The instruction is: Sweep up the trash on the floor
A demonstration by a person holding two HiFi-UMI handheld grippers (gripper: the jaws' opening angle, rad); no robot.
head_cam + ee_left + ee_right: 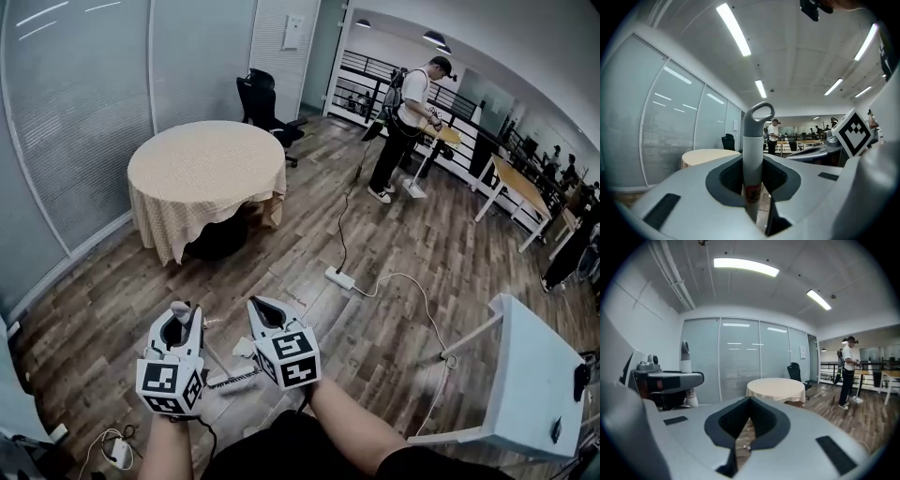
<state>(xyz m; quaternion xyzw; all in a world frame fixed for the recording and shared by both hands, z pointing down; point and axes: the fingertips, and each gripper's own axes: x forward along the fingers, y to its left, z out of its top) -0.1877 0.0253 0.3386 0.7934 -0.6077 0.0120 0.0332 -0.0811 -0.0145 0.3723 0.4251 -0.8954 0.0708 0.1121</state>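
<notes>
Left claw [179, 321]: low in the head view, at the person's left. Pinching the broom handle [752, 140]; the left gripper view shows both pads pressed against the shaft.
Handle axis: near upright through the claw. The grey loop end stands above the jaws, and the white shaft with a red label runs down between them. From the right gripper view the same handle [685, 355] rises above the left claw [670, 378].
Handle foot: in the head view a thin shaft slants down and rightward from the left claw to a short bar on the floor [236, 379]. Likely the sweeping head, but too small to be sure.
Trash: a pale crumpled scrap [242, 348] lies on the wood floor [309, 234] between the two claws. It is just right of the shaft and just left of the right claw. A smaller fleck sits near the left claw; I cannot tell what it is.
Right claw [263, 310]: pads drawn together with nothing between them [746, 427], only floor beyond. It points toward the round cloth-covered bench [776, 386].
Key relation: the scrap lies to the right of the broom foot, close in front of the person. My guess is the coming stroke drags the foot rightward or inward across it.
Nearer hand: the right claw is closer to the scrap, but it carries no pan or tool.
Risk: the cable and power strip [339, 277] are farther out on the floor, clear of a short stroke.
</notes>
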